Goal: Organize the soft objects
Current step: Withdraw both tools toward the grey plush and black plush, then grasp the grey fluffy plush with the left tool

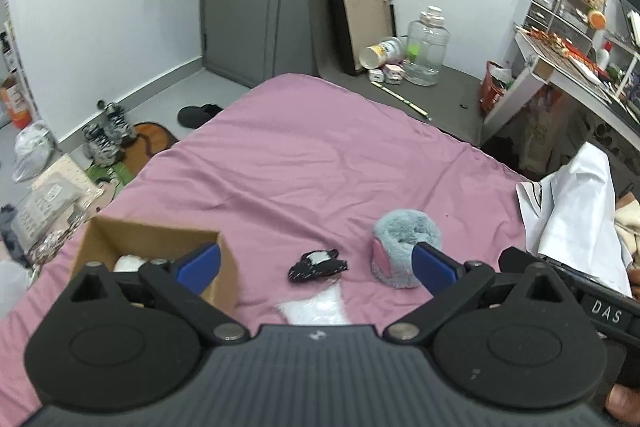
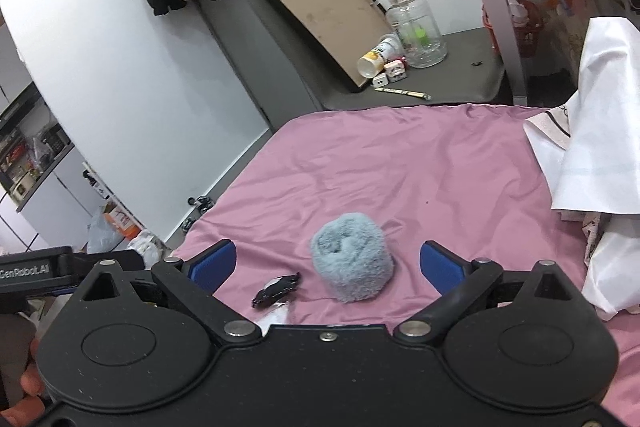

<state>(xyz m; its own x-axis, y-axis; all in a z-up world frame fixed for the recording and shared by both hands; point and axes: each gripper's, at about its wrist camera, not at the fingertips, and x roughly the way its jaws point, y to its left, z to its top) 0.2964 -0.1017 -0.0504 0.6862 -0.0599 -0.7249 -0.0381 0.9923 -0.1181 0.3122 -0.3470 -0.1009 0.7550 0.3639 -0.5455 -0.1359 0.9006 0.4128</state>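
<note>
Both tongs gape wide, nothing between the pads of either.

Left tongs [image 1: 316,263]: over the near part of the bed [image 1: 312,155], pointing down at it. Box [image 1: 156,247] sits on the bed at the left, top open, something white inside; the left pad overlaps its right wall in view, contact not clear.

Right tongs [image 2: 328,263]: aimed at the grey roll [image 2: 352,259], which lies on the pink sheet, between the pads in view but ahead of them, not touched. Left view shows a pink patch on the roll's near side.

Black piece [image 1: 318,265]: small, dark with a white patch, flat on the sheet just left of the roll, apart from it. White fluffy bit [image 1: 312,309] nearer the camera, partly hidden.

Handling, my judgement:
- Roll: plush, light, squashy. It will compress a good deal before the grip firms. Take it across the middle of its round body; a pinch on the fur edge may unroll it.
- Black piece: thin, limp. Needs a low pinch at its centre; risk of catching the sheet.

Likely destination: the box.
</note>
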